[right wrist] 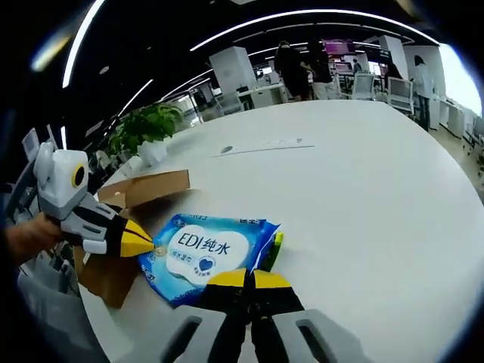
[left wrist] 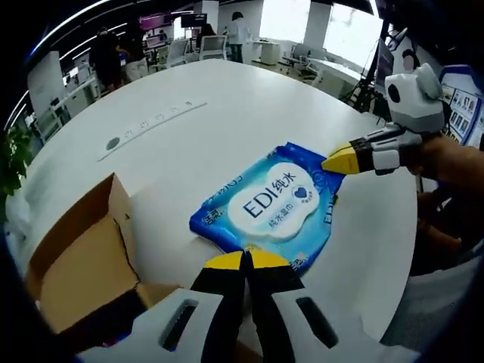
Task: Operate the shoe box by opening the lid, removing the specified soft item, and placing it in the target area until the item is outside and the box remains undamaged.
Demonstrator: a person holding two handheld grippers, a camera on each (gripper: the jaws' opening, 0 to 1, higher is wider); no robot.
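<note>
The open shoe box (left wrist: pixel 79 265) sits at the left. Beside it the wipes pack (left wrist: pixel 268 204) lies on the counter (left wrist: pixel 227 106), each end pinched by closed left tongs (left wrist: pixel 246 261) and right tongs (right wrist: pixel 248 278). Placement is under way; releasing comes next.

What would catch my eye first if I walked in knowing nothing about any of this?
Most likely the bright blue soft pack of wet wipes with a white label, lying on the big white round table. A yellow-tipped tool pinches it at each end: the left tool shut on its near edge, the right tool on its far corner. Beside the pack stands an opened brown cardboard box.
</note>
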